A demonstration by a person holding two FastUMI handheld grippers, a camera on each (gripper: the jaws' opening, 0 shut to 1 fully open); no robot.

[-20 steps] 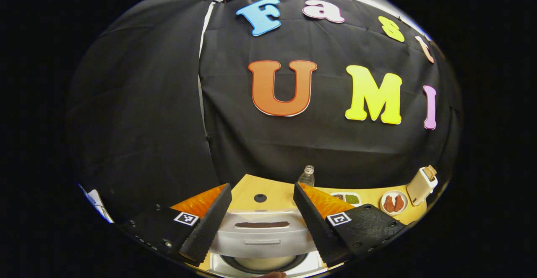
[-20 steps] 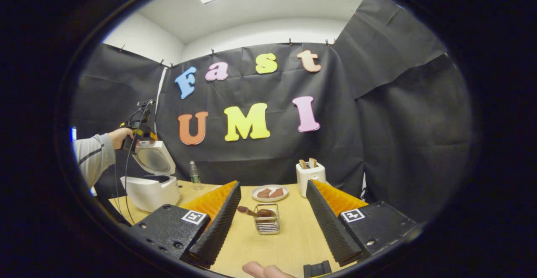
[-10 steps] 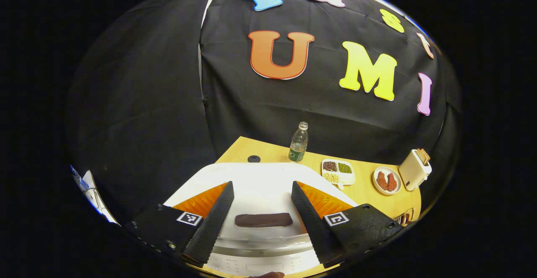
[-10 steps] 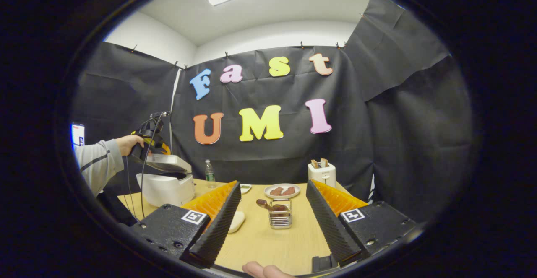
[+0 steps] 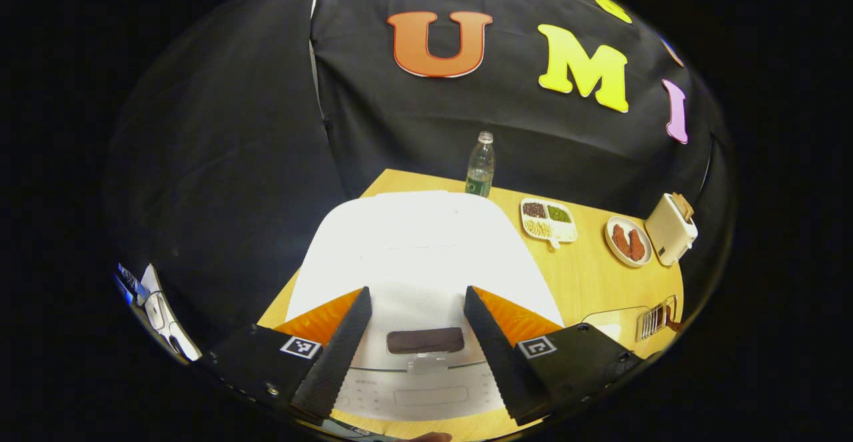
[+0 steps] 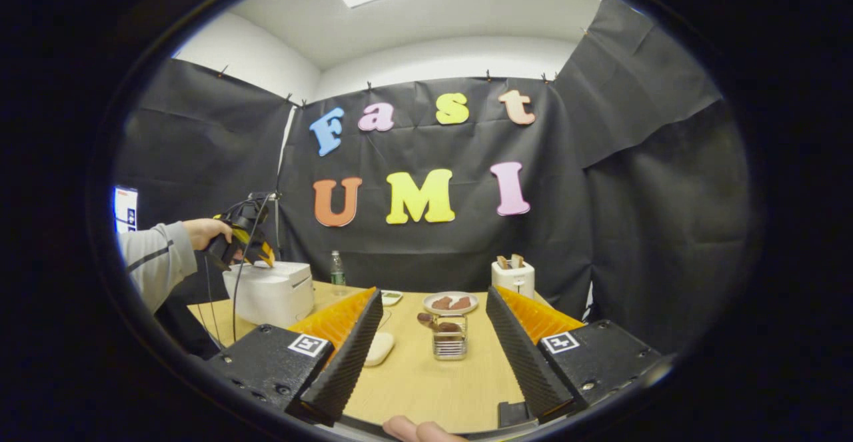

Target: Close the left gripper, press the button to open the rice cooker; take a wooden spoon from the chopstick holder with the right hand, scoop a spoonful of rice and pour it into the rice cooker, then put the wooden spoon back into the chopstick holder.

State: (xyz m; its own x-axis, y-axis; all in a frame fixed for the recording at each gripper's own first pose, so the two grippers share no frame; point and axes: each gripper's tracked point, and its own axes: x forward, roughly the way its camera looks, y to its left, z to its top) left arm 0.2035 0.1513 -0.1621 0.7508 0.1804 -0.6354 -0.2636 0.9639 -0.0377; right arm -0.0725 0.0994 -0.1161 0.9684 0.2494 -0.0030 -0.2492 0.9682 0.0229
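The rice cooker (image 5: pixel 426 262) is shut now. A second ago its lid stood straight up and the pot inside showed. Half a second ago the lid was halfway down. Now the lid lies flat on the white body, and its dark button (image 5: pixel 425 340) sits near the front edge.

The left gripper (image 5: pixel 416 345) hangs just over the lid, with its fingers wide apart and holding nothing. The button shows in the gap between them. In the right gripper view, the cooker (image 6: pixel 270 292) sits at about 9 o'clock, and a hand holds the left gripper (image 6: pixel 256 255) at its top.

The wooden spoon (image 6: pixel 436 325) rests in the chopstick holder (image 6: pixel 449 345), a small wire basket near the middle of the table (image 6: pixel 426 382). So the spoon is back in its place. That looks like the end of the job, though I cannot see any rice in the pot now.

The right gripper (image 6: pixel 433 352) is low over the table, its fingers wide apart and empty. The holder shows between them, farther off.

A pale flat thing (image 6: pixel 377 349) lies on the table at 9 o'clock from the holder. A plate of brown food (image 6: pixel 450 303) is at 12 o'clock from it, and a toaster (image 6: pixel 513 277) at about 1 o'clock. A bottle (image 5: pixel 480 169) stands behind the cooker, at 12 o'clock. A tray of beans (image 5: pixel 548 219) lies at 2 o'clock from the cooker.
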